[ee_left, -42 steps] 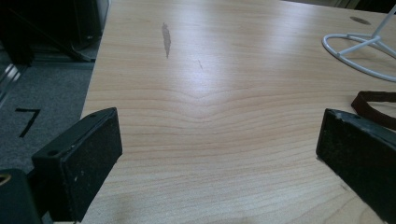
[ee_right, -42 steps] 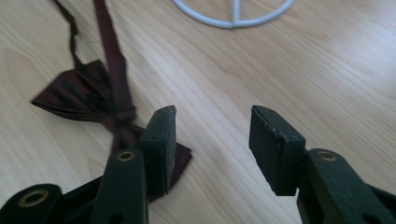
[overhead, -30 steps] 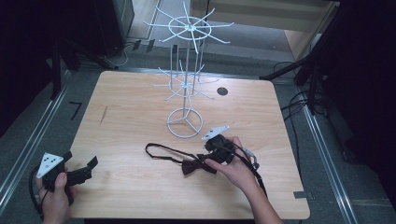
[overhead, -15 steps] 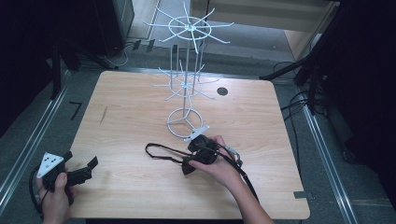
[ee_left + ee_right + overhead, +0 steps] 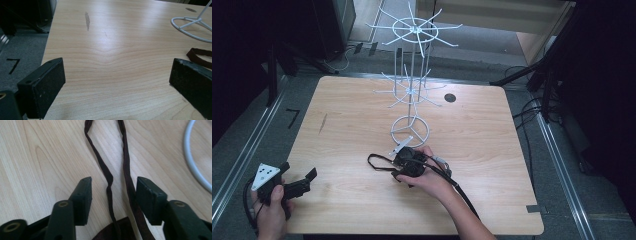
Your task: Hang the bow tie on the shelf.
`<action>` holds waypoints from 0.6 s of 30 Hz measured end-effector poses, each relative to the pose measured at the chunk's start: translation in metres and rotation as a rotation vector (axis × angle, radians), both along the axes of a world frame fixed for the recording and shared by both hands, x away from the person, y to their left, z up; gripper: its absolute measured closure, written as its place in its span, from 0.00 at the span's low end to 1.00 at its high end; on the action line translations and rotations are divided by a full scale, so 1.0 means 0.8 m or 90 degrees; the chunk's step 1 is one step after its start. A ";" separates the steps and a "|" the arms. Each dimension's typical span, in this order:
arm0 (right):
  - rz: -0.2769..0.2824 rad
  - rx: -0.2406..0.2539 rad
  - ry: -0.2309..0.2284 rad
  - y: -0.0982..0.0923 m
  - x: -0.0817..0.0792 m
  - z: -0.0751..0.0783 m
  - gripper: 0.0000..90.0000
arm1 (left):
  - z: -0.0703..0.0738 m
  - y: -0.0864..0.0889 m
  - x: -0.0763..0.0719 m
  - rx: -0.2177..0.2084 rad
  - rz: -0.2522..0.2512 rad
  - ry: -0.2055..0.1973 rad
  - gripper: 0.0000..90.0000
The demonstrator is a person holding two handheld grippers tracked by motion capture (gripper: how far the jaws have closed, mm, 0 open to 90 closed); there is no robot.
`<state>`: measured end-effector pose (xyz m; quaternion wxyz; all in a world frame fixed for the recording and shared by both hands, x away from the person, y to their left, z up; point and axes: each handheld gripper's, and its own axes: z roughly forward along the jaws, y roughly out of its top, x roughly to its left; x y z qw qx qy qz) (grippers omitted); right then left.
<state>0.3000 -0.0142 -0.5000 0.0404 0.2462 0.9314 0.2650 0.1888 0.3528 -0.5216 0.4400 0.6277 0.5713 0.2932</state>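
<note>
Dark brown strap [image 5: 109,180], possibly bow tie, looped between half-open right gripper [image 5: 113,190] jaws, ungripped; left gripper [image 5: 117,75] jaws wide, empty.

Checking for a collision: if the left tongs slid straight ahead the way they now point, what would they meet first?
Mostly bare wooden table. The open left tongs face it; the dark brown strap and the white wire rack's ring base lie off to the right, probably outside that line, though depth is unclear.

High view looking down on the whole desk [image 5: 492,150], each tool camera close above its wood, both sharing the dark strap [image 5: 125,167].
</note>
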 end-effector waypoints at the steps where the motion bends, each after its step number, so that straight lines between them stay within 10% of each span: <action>1: 0.004 -0.001 0.001 0.002 0.000 -0.002 0.56 | 0.000 0.000 0.000 0.000 0.000 0.000 0.01; 18: 0.041 -0.033 0.006 0.004 -0.006 -0.009 1.00 | 0.000 -0.001 0.000 0.004 0.002 0.002 0.01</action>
